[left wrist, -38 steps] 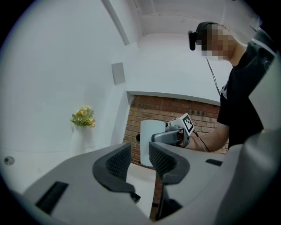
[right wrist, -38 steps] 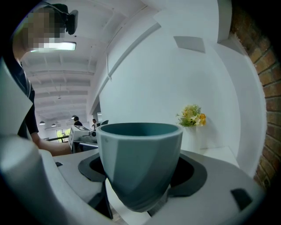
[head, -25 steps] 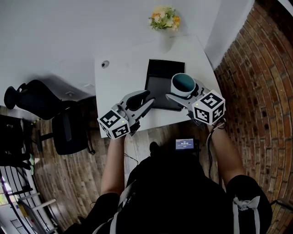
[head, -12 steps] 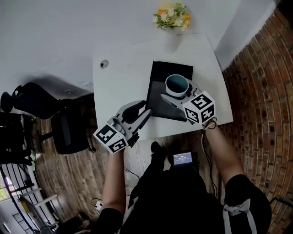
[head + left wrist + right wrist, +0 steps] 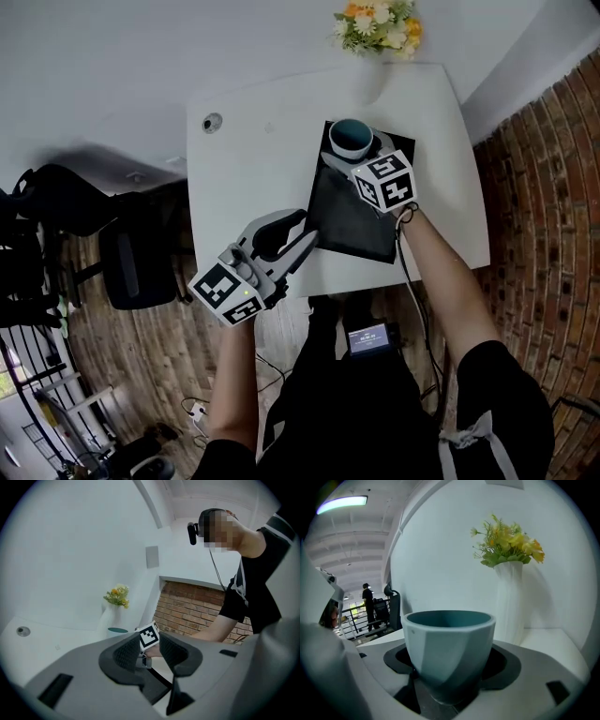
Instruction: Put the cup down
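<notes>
One teal faceted cup [image 5: 352,139], one black rectangular mat [image 5: 347,220], one white flower vase [image 5: 509,602] and one white table [image 5: 244,178] are showing.

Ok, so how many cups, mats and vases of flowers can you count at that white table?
cup: 1
mat: 1
vase of flowers: 1
Total: 3

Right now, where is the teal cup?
In the head view, the faceted teal cup is held between the right gripper's jaws over the black mat's far end, near the yellow flowers.
</notes>
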